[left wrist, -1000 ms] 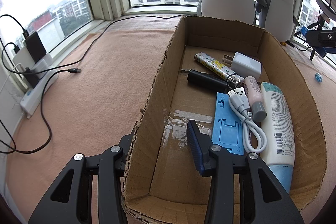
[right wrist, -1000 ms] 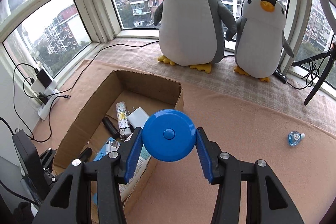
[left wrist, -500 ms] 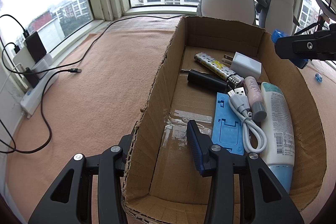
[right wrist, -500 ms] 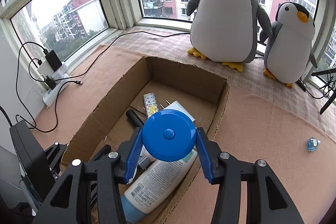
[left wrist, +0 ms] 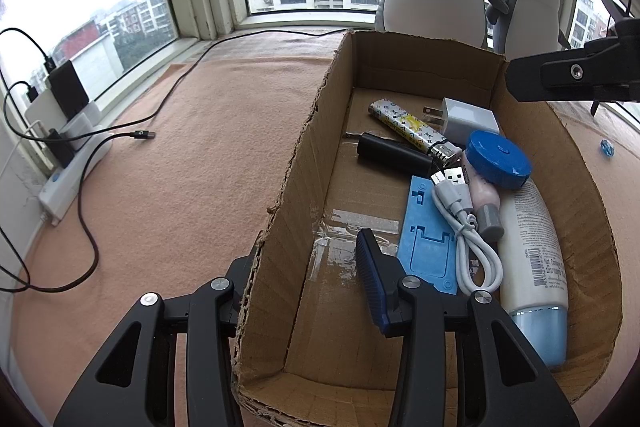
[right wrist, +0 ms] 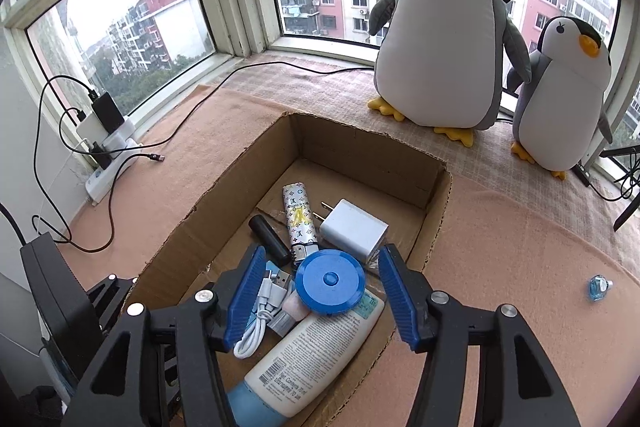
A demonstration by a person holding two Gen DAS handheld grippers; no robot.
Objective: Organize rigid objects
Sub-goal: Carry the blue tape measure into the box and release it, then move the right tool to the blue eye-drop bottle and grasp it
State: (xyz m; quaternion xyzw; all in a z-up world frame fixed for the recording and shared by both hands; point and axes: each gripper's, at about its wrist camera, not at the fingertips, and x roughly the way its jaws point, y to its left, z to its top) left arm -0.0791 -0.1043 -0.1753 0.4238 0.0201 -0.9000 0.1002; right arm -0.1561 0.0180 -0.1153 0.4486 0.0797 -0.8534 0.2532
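One cardboard box (right wrist: 434, 203) holding eight items, two plush penguins (right wrist: 444, 39), one small blue bottle (right wrist: 599, 287).

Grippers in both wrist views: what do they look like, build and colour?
Both match: the left gripper and right gripper have black angular plastic arms with triangular cut-outs and silver round screw heads. Each finger carries a blue ribbed pad. No cables, markings, hands or sleeves show.

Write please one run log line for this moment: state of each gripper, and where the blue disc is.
left gripper: shut on cardboard box wall | right gripper: open | blue disc: in box, atop lotion bottle | small blue item: outside box
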